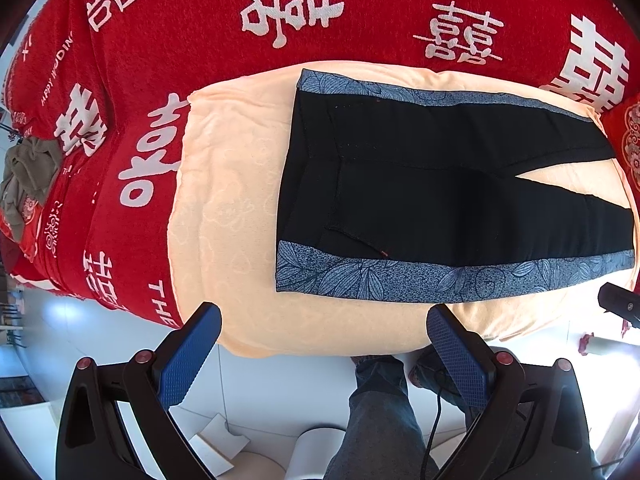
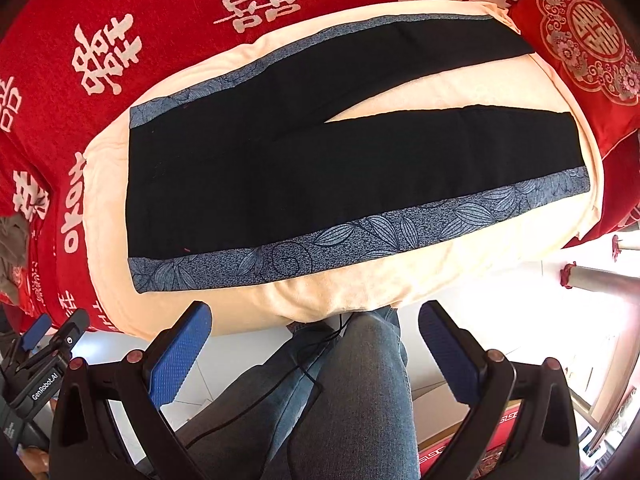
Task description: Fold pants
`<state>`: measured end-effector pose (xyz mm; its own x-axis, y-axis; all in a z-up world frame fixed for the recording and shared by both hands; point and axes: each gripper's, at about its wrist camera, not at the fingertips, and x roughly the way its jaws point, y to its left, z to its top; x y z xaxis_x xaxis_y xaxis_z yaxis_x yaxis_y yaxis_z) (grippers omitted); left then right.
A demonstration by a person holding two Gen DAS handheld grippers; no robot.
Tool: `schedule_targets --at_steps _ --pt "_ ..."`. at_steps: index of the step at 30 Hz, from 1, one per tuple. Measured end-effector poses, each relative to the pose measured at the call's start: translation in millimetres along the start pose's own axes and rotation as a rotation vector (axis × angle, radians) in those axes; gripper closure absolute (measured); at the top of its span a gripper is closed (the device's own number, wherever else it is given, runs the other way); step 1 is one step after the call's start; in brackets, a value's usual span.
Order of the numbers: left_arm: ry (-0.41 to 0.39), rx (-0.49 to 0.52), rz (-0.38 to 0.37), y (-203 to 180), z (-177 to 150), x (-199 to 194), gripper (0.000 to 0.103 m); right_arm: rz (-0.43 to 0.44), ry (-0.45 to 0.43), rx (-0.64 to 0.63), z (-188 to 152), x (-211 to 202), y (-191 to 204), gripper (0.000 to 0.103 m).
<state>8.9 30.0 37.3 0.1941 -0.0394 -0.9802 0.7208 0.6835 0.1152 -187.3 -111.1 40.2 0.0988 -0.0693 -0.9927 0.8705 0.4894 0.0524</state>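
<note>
Item: pants (image 1: 420,196), black with a blue leaf-print band down each outer side. Lies flat, unfolded, on the cream blanket (image 1: 224,200), which sits on a red bedspread (image 1: 180,32).

Placement relative to the blanket: fills its middle and right-hand part; the near band runs along just inside the blanket's near edge. Bare blanket shows to the left of the waist.

Long axis: runs side to side across both views, parallel to the blanket's near edge. Waist points left, leg ends point right; the two legs part in a narrow V toward the right.

Left claw (image 1: 324,330): spread wide, holding nothing, hanging over the blanket's near edge, the near band just beyond it at the waist half.

Right claw (image 2: 314,326): spread wide, empty, at the blanket's near edge, facing the near leg's middle.

Judgement: left claw nearer the waist, right nearer the leg ends; the near long edge lies straight ahead of both.
</note>
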Motion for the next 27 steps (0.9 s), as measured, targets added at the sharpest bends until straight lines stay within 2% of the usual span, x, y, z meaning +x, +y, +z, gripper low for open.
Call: schedule_targets --at_steps 12,27 --pt "0.030 -0.002 -0.018 -2.7 -0.4 10.9 0.000 -0.014 0.014 0.016 -1.3 6.4 -5.3 0.000" --pt "0.064 -0.012 -0.036 -2.9 -1.7 24.7 0.000 0.010 0.028 0.008 1.5 15.4 -1.1 0.000"
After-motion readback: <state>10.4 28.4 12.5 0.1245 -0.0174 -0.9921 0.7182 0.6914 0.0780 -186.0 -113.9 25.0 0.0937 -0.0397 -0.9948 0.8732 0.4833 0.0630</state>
